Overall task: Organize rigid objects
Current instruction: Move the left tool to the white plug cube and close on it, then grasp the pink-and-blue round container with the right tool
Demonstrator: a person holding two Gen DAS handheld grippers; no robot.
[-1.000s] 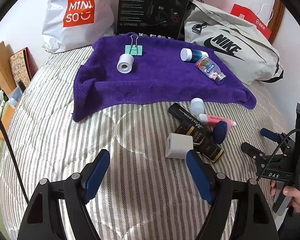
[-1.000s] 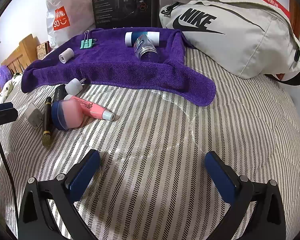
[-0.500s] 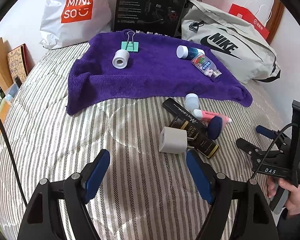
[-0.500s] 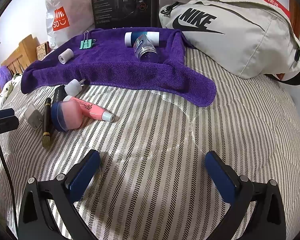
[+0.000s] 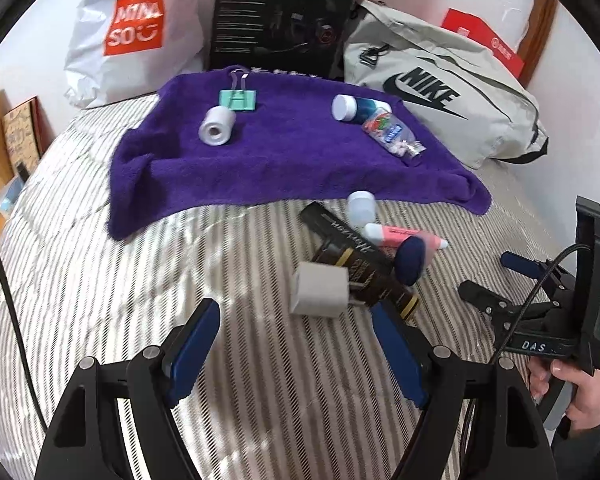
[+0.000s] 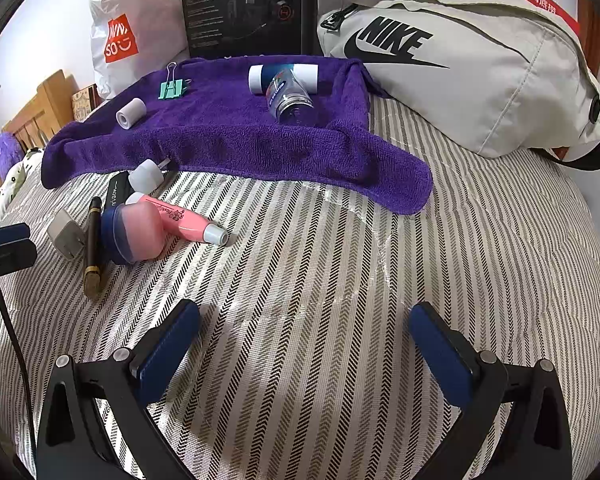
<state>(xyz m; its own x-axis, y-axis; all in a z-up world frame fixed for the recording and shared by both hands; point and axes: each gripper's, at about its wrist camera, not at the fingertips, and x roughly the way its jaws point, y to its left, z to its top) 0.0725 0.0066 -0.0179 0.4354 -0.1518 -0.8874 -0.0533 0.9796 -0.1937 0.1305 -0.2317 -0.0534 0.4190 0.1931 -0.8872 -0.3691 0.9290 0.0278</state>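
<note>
A purple towel (image 5: 300,160) (image 6: 236,136) lies on the striped bed. On it are a green binder clip (image 5: 238,100), a white roll (image 5: 217,126), a blue-and-white bottle (image 5: 350,108) and a clear bottle (image 5: 392,136). In front of the towel lies a pile: a white charger cube (image 5: 320,290) (image 6: 65,236), dark tubes (image 5: 364,276), a pink tube (image 5: 404,236) (image 6: 176,218), a navy-capped pink jar (image 6: 134,236) and a small white cap (image 5: 361,205). My left gripper (image 5: 296,344) is open, just short of the cube. My right gripper (image 6: 304,344) is open over bare bedding.
A Miniso bag (image 5: 136,28), a black box (image 5: 284,20) and a grey Nike bag (image 5: 440,100) stand behind the towel. A wooden headboard (image 6: 40,108) is at the far left. The right gripper body and hand show in the left wrist view (image 5: 548,320).
My left gripper has moved right and forward, so the white cube now sits nearer the middle between its fingers. The right gripper has barely moved.
</note>
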